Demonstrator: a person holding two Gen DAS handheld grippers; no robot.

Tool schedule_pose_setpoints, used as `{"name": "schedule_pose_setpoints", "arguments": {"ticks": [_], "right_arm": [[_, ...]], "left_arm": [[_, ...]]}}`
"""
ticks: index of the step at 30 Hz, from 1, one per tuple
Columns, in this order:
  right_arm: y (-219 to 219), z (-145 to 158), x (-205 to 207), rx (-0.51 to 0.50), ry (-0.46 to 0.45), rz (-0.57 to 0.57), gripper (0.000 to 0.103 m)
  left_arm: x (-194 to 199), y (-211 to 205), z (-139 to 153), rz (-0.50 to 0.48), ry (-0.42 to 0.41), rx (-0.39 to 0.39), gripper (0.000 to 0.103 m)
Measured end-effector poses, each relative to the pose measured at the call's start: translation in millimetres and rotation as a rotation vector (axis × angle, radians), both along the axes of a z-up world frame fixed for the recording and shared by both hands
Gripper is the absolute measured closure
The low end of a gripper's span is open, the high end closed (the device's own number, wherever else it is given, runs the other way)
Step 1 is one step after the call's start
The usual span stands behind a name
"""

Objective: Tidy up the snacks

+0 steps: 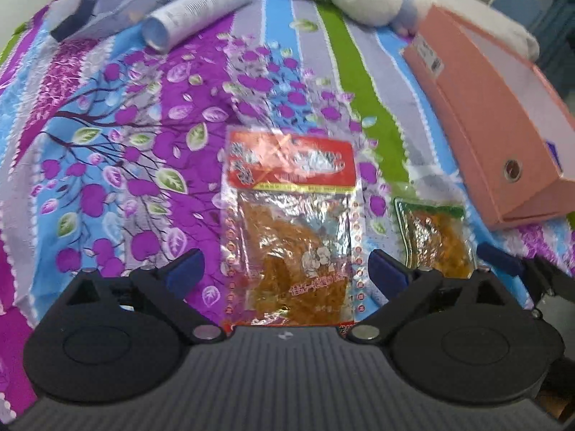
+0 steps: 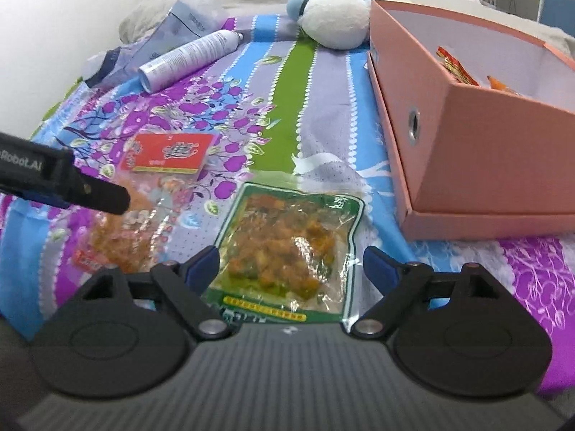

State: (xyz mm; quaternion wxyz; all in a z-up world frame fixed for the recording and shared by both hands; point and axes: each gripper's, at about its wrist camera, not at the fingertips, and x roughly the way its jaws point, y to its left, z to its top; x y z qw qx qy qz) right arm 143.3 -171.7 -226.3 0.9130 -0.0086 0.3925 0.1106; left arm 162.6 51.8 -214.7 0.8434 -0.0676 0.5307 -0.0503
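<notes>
A red-topped clear snack packet [image 1: 287, 222] lies flat on the patterned bedsheet, between the fingers of my open left gripper [image 1: 285, 274]. It also shows in the right wrist view [image 2: 154, 186]. A green-edged snack packet [image 2: 287, 248] lies between the fingers of my open right gripper [image 2: 291, 269]; it shows in the left wrist view [image 1: 436, 240] too. A pink box [image 2: 478, 165] stands at the right, open on top, with snack packets [image 2: 456, 66] inside. The left gripper's finger [image 2: 97, 190] hangs over the red packet.
A white spray can [image 2: 190, 59] lies on its side at the back left beside a clear plastic bag [image 2: 179, 25]. A white and blue plush toy [image 2: 334, 23] sits behind the pink box [image 1: 492, 122]. The floral bedsheet [image 2: 294, 115] covers the bed.
</notes>
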Motion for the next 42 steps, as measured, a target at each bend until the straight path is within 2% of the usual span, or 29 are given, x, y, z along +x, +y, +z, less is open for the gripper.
{"name": "schedule_pose_setpoints", "arguments": {"ticks": [3, 5, 11, 13, 14, 17, 23, 29, 31, 34, 40, 42], "right_arm": [[4.8, -6.5, 5.2, -0.022, 0.014, 0.002, 0.012], [7.7, -10.8, 5.7, -0.03, 0.019, 0.011, 0.002], [17.7, -16.4, -2.0, -0.067, -0.004, 0.098, 0.001], [15.9, -13.7, -1.6, -0.061, 0.002, 0.107, 0.01], [15.3, -12.6, -3.0, -0.063, -0.004, 0.109, 0.021], [12.9, -9.2, -4.7, -0.06, -0.013, 0.122, 0.035], [15.3, -8.9, -10.6, -0.084, -0.042, 0.169, 0.048], [10.9, -1.5, -15.8, -0.078, -0.046, 0.162, 0.054], [8.4, 0.6, -16.2, -0.08, -0.047, 0.151, 0.07], [2.0, 1.1, -15.3, -0.068, -0.039, 0.14, 0.07], [2.4, -1.1, -15.5, -0.077, -0.038, 0.143, 0.071], [0.1, 0.0, -14.8, -0.058, -0.033, 0.133, 0.075]], "left_arm": [[1.7, -0.8, -5.4, -0.009, -0.013, -0.003, 0.004], [2.7, 1.4, -9.0, 0.003, -0.001, -0.012, 0.004], [0.6, 2.1, -11.4, -0.024, -0.015, 0.008, 0.004], [1.2, -0.6, -12.9, -0.036, -0.012, 0.017, 0.004], [1.6, -1.9, -13.7, -0.044, -0.013, 0.021, 0.004], [5.2, -9.5, -19.1, -0.079, 0.003, 0.045, 0.004], [9.0, -27.1, -25.3, -0.129, 0.013, 0.12, 0.004], [8.3, -34.8, -26.7, -0.149, 0.013, 0.151, 0.004], [8.8, -33.8, -28.2, -0.143, 0.02, 0.142, 0.006], [7.2, -35.7, -27.7, -0.151, 0.017, 0.141, 0.011], [5.8, -31.8, -19.6, -0.133, 0.007, 0.112, 0.034], [4.3, -31.6, -16.8, -0.137, 0.003, 0.104, 0.042]]}}
